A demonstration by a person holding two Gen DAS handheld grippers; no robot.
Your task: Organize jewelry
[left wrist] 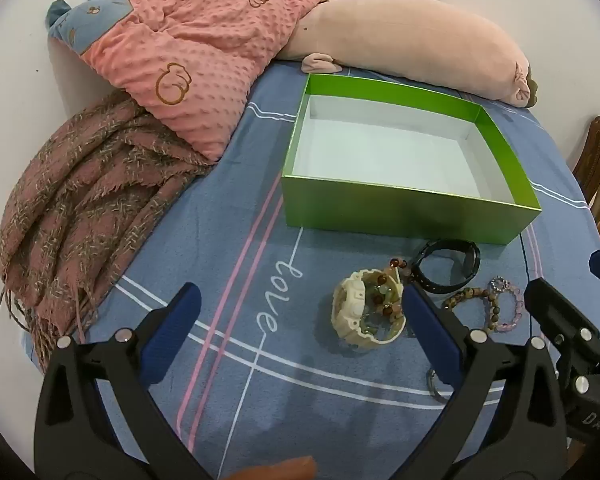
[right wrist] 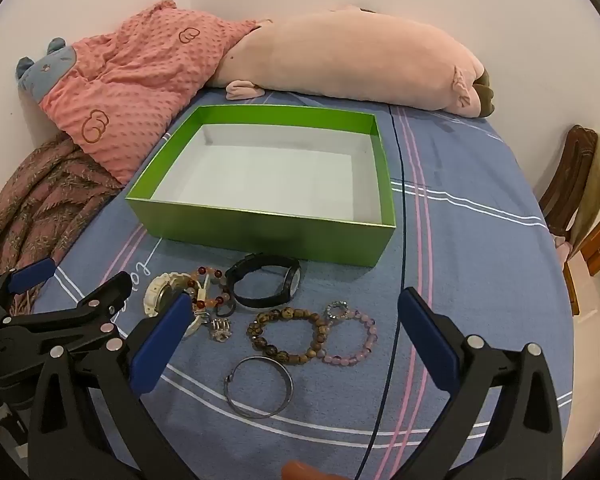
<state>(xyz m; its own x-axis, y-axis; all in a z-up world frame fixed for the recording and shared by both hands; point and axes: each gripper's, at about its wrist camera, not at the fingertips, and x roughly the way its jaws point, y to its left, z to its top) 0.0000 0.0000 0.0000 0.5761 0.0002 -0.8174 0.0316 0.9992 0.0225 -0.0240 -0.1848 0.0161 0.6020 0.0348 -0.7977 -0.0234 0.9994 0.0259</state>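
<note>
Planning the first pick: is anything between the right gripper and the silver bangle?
Nothing visible. The silver bangle lies flat on the bedsheet, ahead of the open right gripper; the wooden bead bracelet sits beyond it.

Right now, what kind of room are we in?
Probably a bedroom: the work surface looks like a bed with a blue sheet, with a pink pillow and a long pink plush toy against the wall.

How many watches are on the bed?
2. The cream watch lies left in the jewelry cluster, with an amber bead bracelet lying over it; the black watch sits right of it, before the green box.
</note>
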